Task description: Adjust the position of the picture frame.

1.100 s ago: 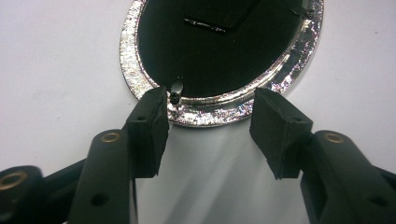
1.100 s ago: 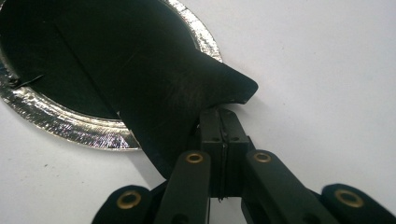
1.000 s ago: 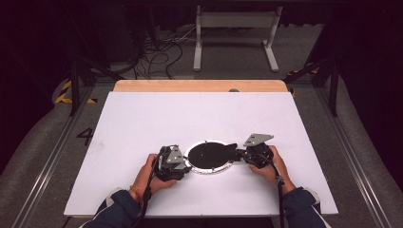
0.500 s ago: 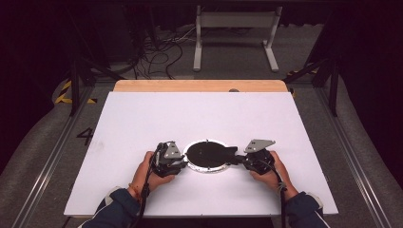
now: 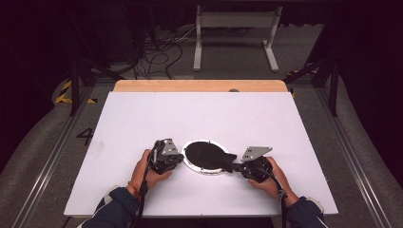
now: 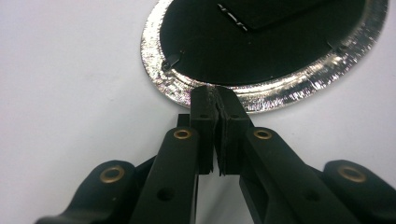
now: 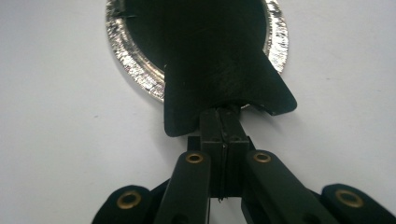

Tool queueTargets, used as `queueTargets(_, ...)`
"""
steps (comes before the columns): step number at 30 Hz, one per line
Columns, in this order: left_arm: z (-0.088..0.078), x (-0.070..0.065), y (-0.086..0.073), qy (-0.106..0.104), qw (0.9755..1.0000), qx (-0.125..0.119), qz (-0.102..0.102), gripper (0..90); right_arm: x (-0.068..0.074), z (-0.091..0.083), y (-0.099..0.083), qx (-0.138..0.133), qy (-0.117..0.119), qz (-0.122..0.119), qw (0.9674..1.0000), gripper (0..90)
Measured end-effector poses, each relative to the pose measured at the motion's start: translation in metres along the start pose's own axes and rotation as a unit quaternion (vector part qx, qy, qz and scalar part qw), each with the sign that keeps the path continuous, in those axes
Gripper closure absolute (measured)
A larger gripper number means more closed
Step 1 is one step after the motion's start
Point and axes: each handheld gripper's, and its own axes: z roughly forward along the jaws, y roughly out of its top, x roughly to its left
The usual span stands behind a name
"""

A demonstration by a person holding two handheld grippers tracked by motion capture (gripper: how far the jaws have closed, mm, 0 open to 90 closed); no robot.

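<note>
With the left gripper (image 6: 216, 95) just closed onto the near-left rim of the foil plate (image 5: 190, 164) at mid-table and the right gripper (image 7: 227, 114) clamped on the black fish-shaped piece's (image 7: 219, 60) tail, the left should pin the plate while the right draws slowly rightward.

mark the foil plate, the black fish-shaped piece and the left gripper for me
foil plate (image 6: 154, 70): left gripper view, crinkled silver rim.
black fish-shaped piece (image 7: 224, 88): right gripper view, flared tail.
left gripper (image 6: 217, 100): left gripper view, tips closed on the plate's rim.
</note>
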Motion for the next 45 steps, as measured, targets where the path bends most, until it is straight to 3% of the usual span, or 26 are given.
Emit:
queueTargets(3, -0.001, 0.001, -0.001, 0.003, 1.0, 0.002, -0.005, 86.0, 0.009, 0.0, 0.001, 0.0, 0.011, -0.011, 0.9999, 90.0)
queueTargets(6, -0.003, 0.001, -0.001, -0.012, 0.9999, 0.002, -0.005, 83.9, 0.015, 0.001, 0.002, 0.004, 0.005, -0.026, 0.9996, 90.0)
queueTargets(10, -0.009, -0.008, -0.003, -0.028, 0.9996, -0.004, 0.009, 83.7, 0.017, 0.001, 0.003, 0.006, 0.006, -0.03, 0.9995, 90.0)
queueTargets(13, -0.012, -0.014, -0.005, -0.043, 0.9989, -0.004, 0.018, 83.7, 0.013, -0.004, 0.005, -0.01, 0.005, -0.027, 0.9996, 90.0)
queueTargets(17, -0.01, -0.023, -0.006, -0.06, 0.9976, 0.003, 0.032, 83.5, 0.006, -0.011, 0.006, -0.033, -0.012, -0.017, 0.9992, 90.0)
queueTargets(20, -0.007, -0.028, -0.003, -0.066, 0.9968, 0.008, 0.044, 82.6, -0.002, -0.012, 0.006, -0.036, -0.041, -0.011, 0.9985, 90.0)
queueTargets(25, -0.003, -0.031, 0.0, -0.066, 0.9967, 0.006, 0.046, 82.3, -0.013, -0.005, 0.003, -0.031, -0.072, 0.003, 0.9969, 90.0)
queueTargets(31, 0.0, -0.03, 0.002, -0.062, 0.9967, 0.003, 0.051, 86.9, -0.018, 0.006, 0.001, -0.015, -0.055, 0.005, 0.9984, 90.0)
queueTargets(45, 0.006, -0.021, 0.005, -0.049, 0.998, -0.006, 0.039, 90.0, -0.013, 0.005, 0.0, -0.016, -0.036, 0.003, 0.9992, 90.0)
